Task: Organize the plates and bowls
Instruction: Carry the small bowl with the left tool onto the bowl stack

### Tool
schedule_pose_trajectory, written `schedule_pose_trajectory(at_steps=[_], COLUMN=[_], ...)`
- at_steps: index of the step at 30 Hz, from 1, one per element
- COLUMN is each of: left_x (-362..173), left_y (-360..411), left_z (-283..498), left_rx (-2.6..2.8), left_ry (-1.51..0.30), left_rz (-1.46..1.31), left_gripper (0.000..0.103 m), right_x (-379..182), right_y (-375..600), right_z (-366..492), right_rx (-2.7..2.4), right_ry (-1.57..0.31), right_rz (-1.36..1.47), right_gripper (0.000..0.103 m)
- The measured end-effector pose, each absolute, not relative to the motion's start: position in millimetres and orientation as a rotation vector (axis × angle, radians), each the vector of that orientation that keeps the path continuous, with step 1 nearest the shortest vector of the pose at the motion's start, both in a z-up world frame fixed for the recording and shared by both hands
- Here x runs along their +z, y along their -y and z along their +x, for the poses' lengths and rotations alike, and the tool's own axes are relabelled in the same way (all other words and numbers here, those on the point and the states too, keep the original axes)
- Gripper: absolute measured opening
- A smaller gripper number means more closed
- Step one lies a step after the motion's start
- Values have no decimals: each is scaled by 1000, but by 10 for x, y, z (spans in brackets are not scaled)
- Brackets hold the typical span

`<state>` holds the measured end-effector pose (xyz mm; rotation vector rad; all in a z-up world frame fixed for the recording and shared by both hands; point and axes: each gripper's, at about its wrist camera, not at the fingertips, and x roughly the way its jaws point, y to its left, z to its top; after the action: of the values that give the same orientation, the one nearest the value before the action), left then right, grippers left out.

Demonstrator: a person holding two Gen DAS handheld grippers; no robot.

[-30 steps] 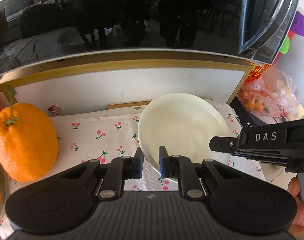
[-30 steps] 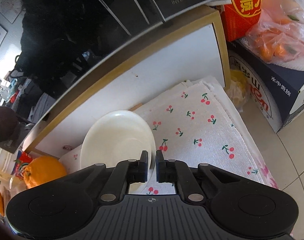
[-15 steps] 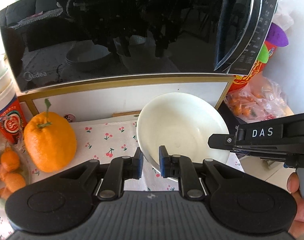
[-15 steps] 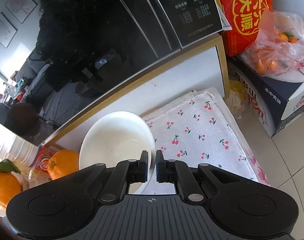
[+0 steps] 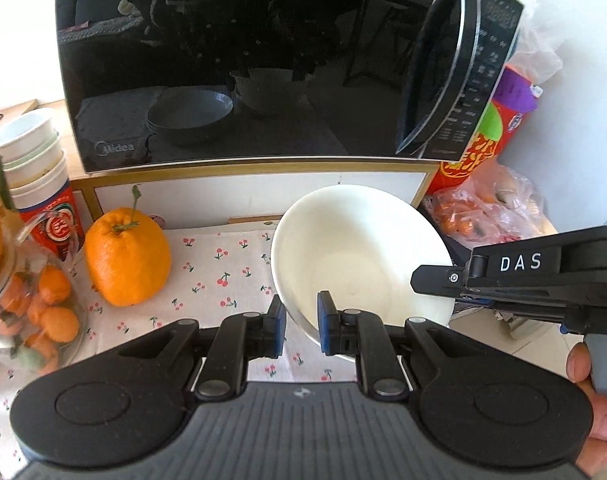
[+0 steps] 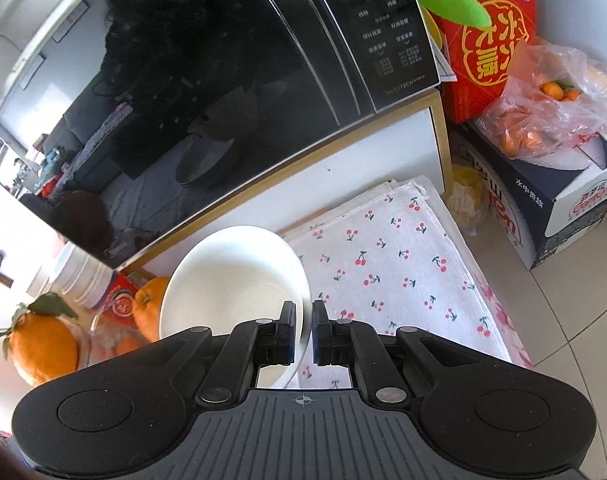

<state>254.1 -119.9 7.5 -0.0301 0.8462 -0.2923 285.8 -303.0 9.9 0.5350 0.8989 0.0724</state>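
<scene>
A white bowl point(image 5: 359, 256) is held tilted in the air above the cherry-print cloth point(image 5: 219, 264). My left gripper point(image 5: 300, 326) is shut on its near left rim. My right gripper point(image 6: 302, 332) is shut on its right rim; the bowl point(image 6: 231, 276) shows left of its fingers. The right gripper also shows from the side in the left wrist view point(image 5: 423, 280), at the bowl's right edge. The microwave door reflects two more bowls; the real ones are out of view.
A black microwave point(image 5: 263, 60) stands on a white shelf point(image 5: 259, 192) behind the cloth. A large orange point(image 5: 127, 256), a bag of small oranges point(image 5: 35, 312) and stacked cups point(image 5: 35, 172) stand left. A red box point(image 6: 487, 40) and bagged oranges point(image 6: 551, 108) on a carton stand right.
Both grippers have lifted the bowl up and back from the cloth. More of the microwave and the left-side fruit has come into view.
</scene>
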Motion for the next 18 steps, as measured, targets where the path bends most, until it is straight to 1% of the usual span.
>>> schedule_pose_trajectory(at_steps=[7, 18], left_x=[154, 93], left_y=[1110, 1063], left_z=[2248, 1704], left_rx=[-297, -308], left_ry=[-864, -895], left_rz=[-68, -77], left_gripper=[14, 15], right_x=[217, 116], right_y=[3004, 2952], right_z=[2545, 1960], right_rx=[85, 105], right_ry=[-906, -920], right_rz=[531, 487], right_gripper=[8, 9])
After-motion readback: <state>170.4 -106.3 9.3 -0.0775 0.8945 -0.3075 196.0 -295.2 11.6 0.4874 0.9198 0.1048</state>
